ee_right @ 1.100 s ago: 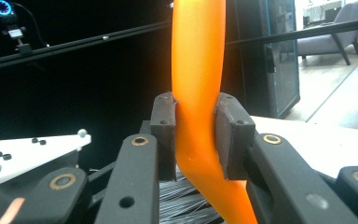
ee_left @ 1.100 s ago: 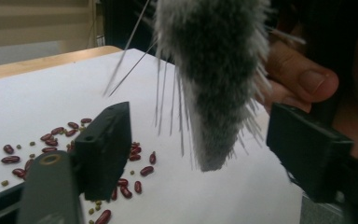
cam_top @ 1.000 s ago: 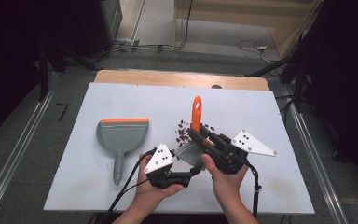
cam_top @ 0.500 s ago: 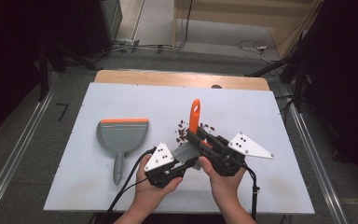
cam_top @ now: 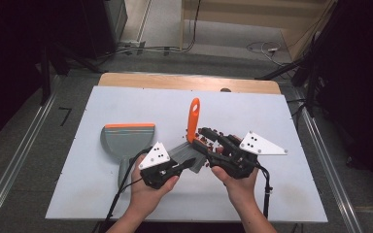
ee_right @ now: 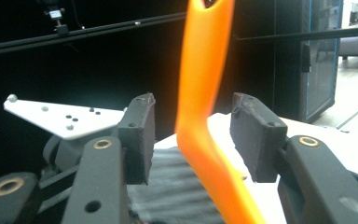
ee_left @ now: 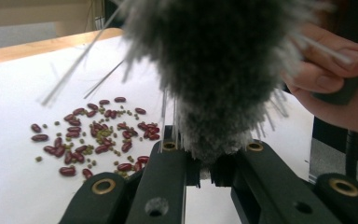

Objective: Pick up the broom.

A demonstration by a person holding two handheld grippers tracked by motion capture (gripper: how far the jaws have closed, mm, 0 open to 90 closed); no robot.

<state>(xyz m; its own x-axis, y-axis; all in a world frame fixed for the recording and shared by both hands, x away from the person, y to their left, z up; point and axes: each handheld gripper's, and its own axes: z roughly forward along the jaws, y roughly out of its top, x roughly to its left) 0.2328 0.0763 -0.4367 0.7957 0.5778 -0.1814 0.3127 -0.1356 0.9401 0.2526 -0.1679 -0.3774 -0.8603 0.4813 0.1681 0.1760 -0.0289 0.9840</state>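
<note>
Left gripper view has the left gripper point(ee_left: 205, 161) clamped tight on the grey bristles of the brush point(ee_left: 223, 70), centre frame. Right gripper point(ee_right: 193, 140) has just been opening; its pads sit apart either side of the orange handle point(ee_right: 200, 93), not touching. Handle top is cropped. Beans point(ee_left: 93, 135) lie scattered lower left.

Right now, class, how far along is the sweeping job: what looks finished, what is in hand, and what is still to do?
Done: the brush is off the table, and the left tool has clamped its bristles. In hand: a hand-over, since the right tool has just opened, its pads clear of the orange handle between them. Left: the beans lie scattered on the table, and the dustpan sits apart, unused.
</note>
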